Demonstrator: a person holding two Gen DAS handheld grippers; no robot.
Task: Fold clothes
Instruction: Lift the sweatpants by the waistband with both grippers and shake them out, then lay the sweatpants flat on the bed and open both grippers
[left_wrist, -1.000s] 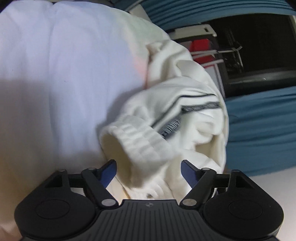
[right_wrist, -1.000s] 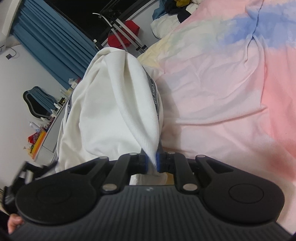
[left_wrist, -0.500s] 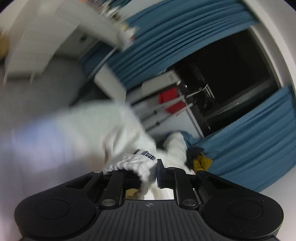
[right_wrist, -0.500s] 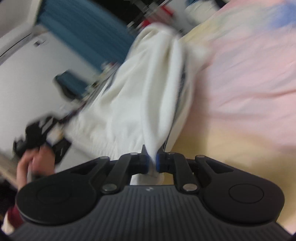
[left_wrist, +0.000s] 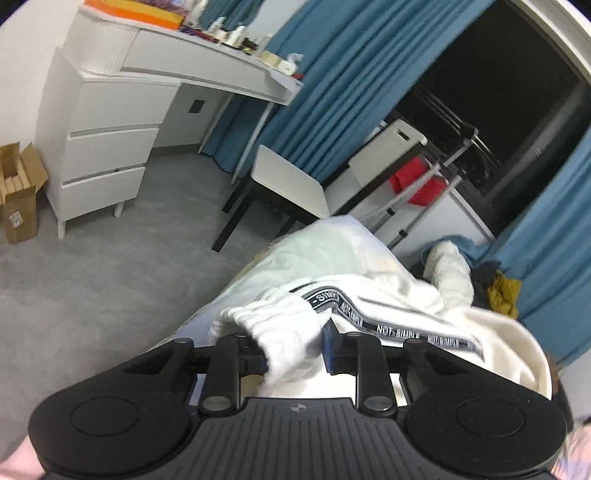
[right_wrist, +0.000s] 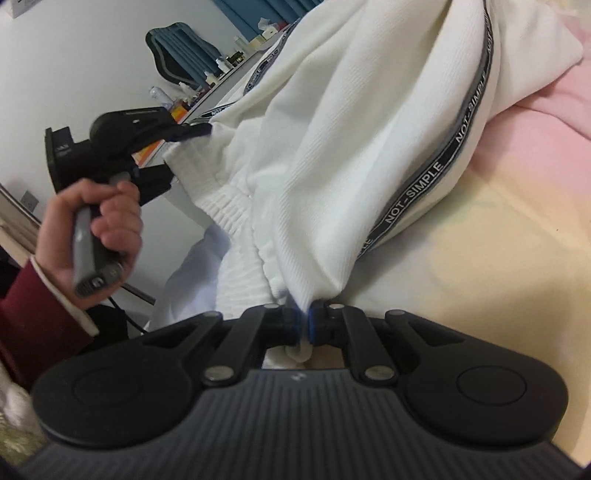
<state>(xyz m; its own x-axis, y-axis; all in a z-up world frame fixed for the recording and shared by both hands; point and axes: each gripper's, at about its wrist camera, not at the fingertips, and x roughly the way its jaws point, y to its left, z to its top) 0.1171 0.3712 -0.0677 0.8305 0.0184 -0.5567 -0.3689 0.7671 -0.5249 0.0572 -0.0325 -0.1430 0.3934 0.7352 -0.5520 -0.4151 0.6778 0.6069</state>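
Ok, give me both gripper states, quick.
Left gripper: shut on the white pants' ribbed cuff.
Right gripper: shut on the white pants.

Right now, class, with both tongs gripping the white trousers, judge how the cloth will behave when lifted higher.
The white trousers will probably flop, since they sag in folds between the left tongs and right tongs. The ribbed waistband looks stretchy, so it may give. They seem fairly thick, perhaps weighty.
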